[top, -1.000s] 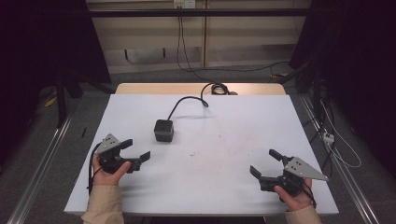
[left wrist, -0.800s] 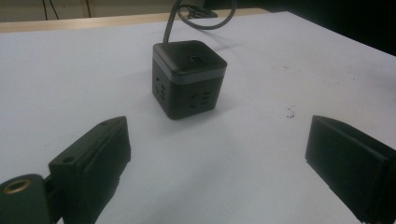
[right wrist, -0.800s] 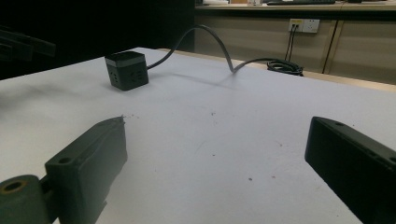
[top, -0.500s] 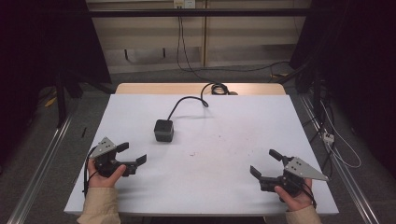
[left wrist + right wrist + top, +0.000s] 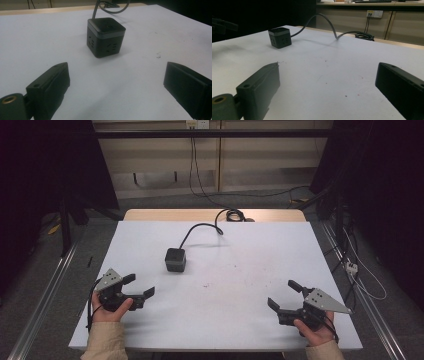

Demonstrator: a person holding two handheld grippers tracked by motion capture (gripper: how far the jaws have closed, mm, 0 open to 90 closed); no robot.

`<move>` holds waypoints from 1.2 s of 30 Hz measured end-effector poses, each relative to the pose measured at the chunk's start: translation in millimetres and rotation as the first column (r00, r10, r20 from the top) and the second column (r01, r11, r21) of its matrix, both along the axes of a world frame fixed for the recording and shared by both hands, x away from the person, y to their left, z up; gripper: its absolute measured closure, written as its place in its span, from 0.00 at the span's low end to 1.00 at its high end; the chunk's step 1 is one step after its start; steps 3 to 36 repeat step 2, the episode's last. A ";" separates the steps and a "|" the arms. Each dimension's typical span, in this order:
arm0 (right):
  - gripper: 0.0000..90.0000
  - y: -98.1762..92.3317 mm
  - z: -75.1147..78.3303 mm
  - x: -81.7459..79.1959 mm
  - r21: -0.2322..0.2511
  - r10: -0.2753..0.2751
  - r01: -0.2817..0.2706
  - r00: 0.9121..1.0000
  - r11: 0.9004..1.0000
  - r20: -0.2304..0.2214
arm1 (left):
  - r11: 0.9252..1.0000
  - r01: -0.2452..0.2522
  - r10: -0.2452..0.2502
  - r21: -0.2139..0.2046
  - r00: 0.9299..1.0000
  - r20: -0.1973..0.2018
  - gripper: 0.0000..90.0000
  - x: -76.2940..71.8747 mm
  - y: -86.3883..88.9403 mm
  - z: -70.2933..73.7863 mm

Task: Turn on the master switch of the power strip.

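A black cube-shaped power socket (image 5: 175,259) sits on the white table (image 5: 235,265), left of centre, with sockets on its sides (image 5: 106,37) (image 5: 280,37). Its dark cable (image 5: 200,227) curves back to a coil (image 5: 230,214) at the far edge. My left gripper (image 5: 139,286) rests near the front left, open and empty, pointing toward the cube (image 5: 116,85). At the front right my right gripper (image 5: 284,294) is held open with nothing between its jaws (image 5: 328,85), aimed across the table at the cube.
A bare wooden strip (image 5: 150,215) runs along the table's far edge. Cables (image 5: 360,270) lie on the floor to the right, and a wall outlet (image 5: 374,13) sits behind. Metal rails (image 5: 45,295) flank the table.
My left gripper has drifted slightly toward the front left edge of the table. The right gripper and the cube have stayed put.
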State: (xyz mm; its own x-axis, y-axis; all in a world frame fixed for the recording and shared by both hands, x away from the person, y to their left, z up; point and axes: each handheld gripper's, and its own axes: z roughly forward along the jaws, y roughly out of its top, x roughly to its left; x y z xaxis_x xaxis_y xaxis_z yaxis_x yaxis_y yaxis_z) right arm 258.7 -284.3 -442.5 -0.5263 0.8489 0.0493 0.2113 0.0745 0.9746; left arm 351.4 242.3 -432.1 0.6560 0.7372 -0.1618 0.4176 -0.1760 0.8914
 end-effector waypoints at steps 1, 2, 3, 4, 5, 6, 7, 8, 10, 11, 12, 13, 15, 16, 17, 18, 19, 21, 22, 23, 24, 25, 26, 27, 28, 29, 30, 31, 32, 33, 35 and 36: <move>0.06 -0.1 -0.1 0.0 0.001 0.000 0.000 1.000 1.000 -0.001 | 1.000 0.000 0.000 0.002 1.000 0.000 0.07 0.0 0.0 -0.1; 0.06 -0.2 -0.1 0.1 0.000 0.000 0.000 1.000 1.000 -0.001 | 1.000 0.002 -0.002 0.004 1.000 0.001 0.07 0.2 0.1 -0.3; 0.06 -0.2 -0.1 0.1 0.000 0.000 0.000 1.000 1.000 -0.001 | 1.000 0.002 -0.002 0.004 1.000 0.001 0.07 0.2 0.1 -0.3; 0.06 -0.2 -0.1 0.1 0.000 0.000 0.000 1.000 1.000 -0.001 | 1.000 0.002 -0.002 0.004 1.000 0.001 0.07 0.2 0.1 -0.3; 0.06 -0.2 -0.1 0.1 0.000 0.000 0.000 1.000 1.000 -0.001 | 1.000 0.002 -0.002 0.004 1.000 0.001 0.07 0.2 0.1 -0.3; 0.06 -0.2 -0.1 0.1 0.000 0.000 0.000 1.000 1.000 -0.001 | 1.000 0.002 -0.002 0.004 1.000 0.001 0.07 0.2 0.1 -0.3; 0.06 -0.2 -0.1 0.1 0.000 0.000 0.000 1.000 1.000 -0.001 | 1.000 0.002 -0.002 0.004 1.000 0.001 0.07 0.2 0.1 -0.3; 0.06 -0.2 -0.1 0.1 0.000 0.000 0.000 1.000 1.000 -0.001 | 1.000 0.002 -0.002 0.004 1.000 0.001 0.07 0.2 0.1 -0.3; 0.06 -0.2 -0.1 0.1 0.000 0.000 0.000 1.000 1.000 -0.001 | 1.000 0.002 -0.002 0.004 1.000 0.001 0.07 0.2 0.1 -0.3; 0.06 -0.2 -0.1 0.1 0.000 0.000 0.000 1.000 1.000 -0.001 | 1.000 0.002 -0.002 0.004 1.000 0.001 0.07 0.2 0.1 -0.3; 0.06 -0.2 -0.1 0.1 0.000 0.000 0.000 1.000 1.000 -0.001 | 1.000 0.002 -0.002 0.004 1.000 0.001 0.07 0.2 0.1 -0.3; 0.06 -0.2 -0.1 0.1 0.000 0.000 0.000 1.000 1.000 -0.001 | 1.000 0.002 -0.002 0.004 1.000 0.001 0.07 0.2 0.1 -0.3; 0.06 -0.2 -0.1 0.1 0.000 0.000 0.000 1.000 1.000 -0.001 | 1.000 0.002 -0.002 0.004 1.000 0.001 0.07 0.2 0.1 -0.3; 0.06 -0.2 -0.1 0.1 0.000 0.000 0.000 1.000 1.000 -0.001 | 1.000 0.002 -0.002 0.004 1.000 0.001 0.07 0.2 0.1 -0.3; 0.06 -0.2 -0.1 0.1 0.000 0.000 0.000 1.000 1.000 -0.001 | 1.000 0.002 -0.002 0.004 1.000 0.001 0.07 0.2 0.1 -0.3; 0.06 -0.2 -0.1 0.1 0.000 0.000 0.000 1.000 1.000 -0.001 | 1.000 0.002 -0.002 0.004 1.000 0.001 0.07 0.2 0.1 -0.3; 0.06 -0.2 -0.1 0.1 0.000 0.000 0.000 1.000 1.000 -0.001 | 1.000 0.002 -0.002 0.004 1.000 0.001 0.07 0.2 0.1 -0.3; 0.06 -0.2 -0.1 0.1 0.000 0.000 0.000 1.000 1.000 -0.001 | 1.000 0.002 -0.002 0.004 1.000 0.001 0.07 0.2 0.1 -0.3; 0.06 -0.2 -0.1 0.1 0.000 0.000 0.000 1.000 1.000 -0.001 | 1.000 0.002 -0.002 0.004 1.000 0.001 0.07 0.2 0.1 -0.3; 0.06 -0.2 -0.1 0.1 0.000 0.000 0.000 1.000 1.000 -0.001 | 1.000 0.002 -0.002 0.004 1.000 0.001 0.07 0.2 0.1 -0.3; 0.06 -0.2 -0.1 0.1 0.000 0.000 0.000 1.000 1.000 -0.001 | 1.000 0.002 -0.002 0.004 1.000 0.001 0.07 0.2 0.1 -0.3; 0.06 -0.2 -0.1 0.1 0.000 0.000 0.000 1.000 1.000 -0.001 | 1.000 0.002 -0.002 0.004 1.000 0.001 0.07 0.2 0.1 -0.3; 0.06 -0.2 -0.1 0.1 0.000 0.000 0.000 1.000 1.000 -0.001 | 1.000 0.002 -0.002 0.004 1.000 0.001 0.07 0.2 0.1 -0.3; 0.06 -0.2 -0.1 0.1 0.000 0.000 0.000 1.000 1.000 -0.001 | 1.000 0.002 -0.002 0.004 1.000 0.001 0.07 0.2 0.1 -0.3; 0.06 -0.2 -0.1 0.1 0.000 0.000 0.000 1.000 1.000 -0.001 | 1.000 0.002 -0.002 0.004 1.000 0.001 0.07 0.2 0.1 -0.3; 0.06 -0.2 -0.1 0.1 0.000 0.000 0.000 1.000 1.000 -0.001 | 1.000 0.002 -0.002 0.004 1.000 0.001 0.07 0.2 0.1 -0.3; 0.06 -0.2 -0.1 0.1 0.000 0.000 0.000 1.000 1.000 -0.001 | 1.000 0.002 -0.002 0.004 1.000 0.001 0.07 0.2 0.1 -0.3; 0.06 -0.2 -0.1 0.1 0.000 0.000 0.000 1.000 1.000 -0.001 | 1.000 0.002 -0.002 0.004 1.000 0.001 0.07 0.2 0.1 -0.3; 0.06 -0.2 -0.1 0.1 0.000 0.000 0.000 1.000 1.000 -0.001 | 1.000 0.002 -0.002 0.004 1.000 0.001 0.07 0.2 0.1 -0.3; 0.06 -0.2 -0.1 0.1 0.000 0.000 0.000 1.000 1.000 -0.001 | 1.000 0.002 -0.002 0.004 1.000 0.001 0.07 0.2 0.1 -0.3; 0.06 -0.2 -0.1 0.1 0.000 0.000 0.000 1.000 1.000 -0.001 | 1.000 0.002 -0.002 0.004 1.000 0.001 0.07 0.2 0.1 -0.3; 0.06 -0.2 -0.1 0.1 0.000 0.000 0.000 1.000 1.000 -0.001 | 1.000 0.002 -0.002 0.004 1.000 0.001 0.07 0.2 0.1 -0.3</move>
